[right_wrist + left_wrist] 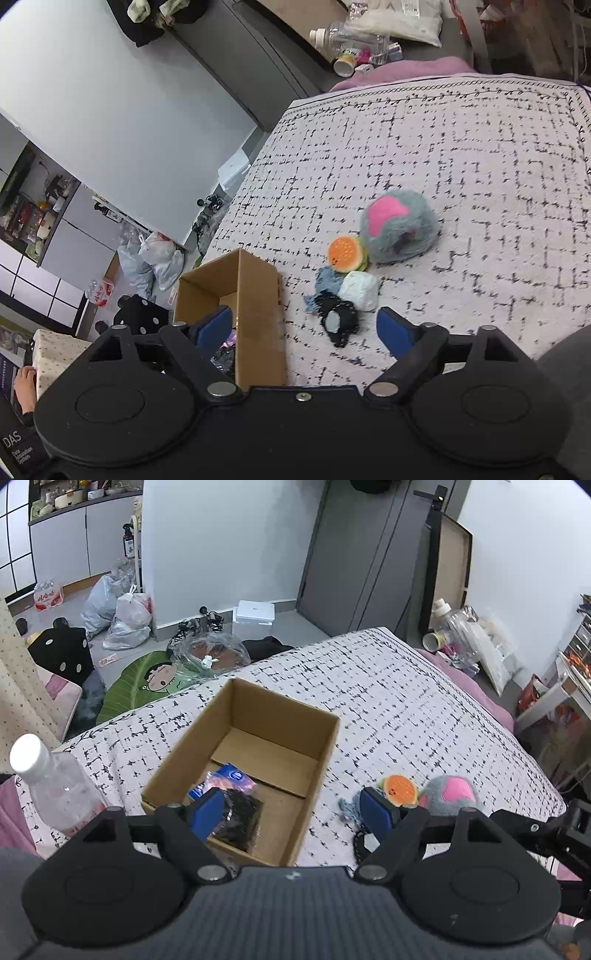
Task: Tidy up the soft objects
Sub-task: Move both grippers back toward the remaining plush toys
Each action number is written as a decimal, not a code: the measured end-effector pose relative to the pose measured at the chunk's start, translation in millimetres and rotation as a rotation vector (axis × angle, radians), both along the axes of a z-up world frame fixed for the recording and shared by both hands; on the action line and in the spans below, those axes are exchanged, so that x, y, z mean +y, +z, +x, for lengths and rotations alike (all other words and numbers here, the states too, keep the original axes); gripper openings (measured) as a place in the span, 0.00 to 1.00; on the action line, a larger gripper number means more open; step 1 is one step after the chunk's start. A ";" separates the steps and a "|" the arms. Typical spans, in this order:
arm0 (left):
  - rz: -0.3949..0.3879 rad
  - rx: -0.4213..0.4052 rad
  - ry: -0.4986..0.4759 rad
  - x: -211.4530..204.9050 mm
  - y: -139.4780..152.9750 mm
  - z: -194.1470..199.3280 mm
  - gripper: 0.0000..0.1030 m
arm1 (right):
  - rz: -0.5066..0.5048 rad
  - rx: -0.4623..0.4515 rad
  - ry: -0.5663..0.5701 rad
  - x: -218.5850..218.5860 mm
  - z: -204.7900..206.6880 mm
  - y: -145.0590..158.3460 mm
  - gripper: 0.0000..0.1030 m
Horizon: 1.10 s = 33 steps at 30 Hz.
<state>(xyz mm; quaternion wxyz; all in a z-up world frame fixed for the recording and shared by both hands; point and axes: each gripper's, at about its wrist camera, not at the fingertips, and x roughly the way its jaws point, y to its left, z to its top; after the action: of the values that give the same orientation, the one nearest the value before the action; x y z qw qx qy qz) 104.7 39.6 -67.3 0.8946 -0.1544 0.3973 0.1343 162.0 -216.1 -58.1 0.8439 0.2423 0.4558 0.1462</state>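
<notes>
Left wrist view, left gripper [293,812]: jaws spread wide with nothing between the blue pads; it hangs over the near end of the box
Left wrist view, cardboard box [325,746]: open-topped, standing on a white bedspread [406,701] with black dashes; inside lie a dark packet [242,819] and a blue-and-pink packet [231,777], touching
Left wrist view, soft toys: a burger plush [400,789] and a grey-and-pink fluffy toy [452,794] sit just right of the box
Left wrist view, edge: a clear plastic bottle [55,786] at the left

Right wrist view, right gripper [304,332]: jaws wide apart, empty; left pad over the box [258,295]
Right wrist view, pile on bedspread [480,166]: burger plush [347,254] touching the fluffy toy [400,230]; below them a pale block [359,290], a blue cloth [325,282] and a black item [340,321], perhaps a knitted pouch, slightly blurred
</notes>
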 end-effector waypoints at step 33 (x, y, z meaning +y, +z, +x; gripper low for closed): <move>0.053 0.068 -0.094 -75.9 -14.6 22.9 0.93 | 0.041 -0.027 -0.038 -91.6 15.8 -38.4 1.00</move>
<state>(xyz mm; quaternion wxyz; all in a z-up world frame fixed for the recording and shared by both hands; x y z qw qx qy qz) 127.6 -36.3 -81.9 0.8896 -0.1070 0.4308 0.1077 177.9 -307.7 -96.5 0.8475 0.2664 0.4364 0.1428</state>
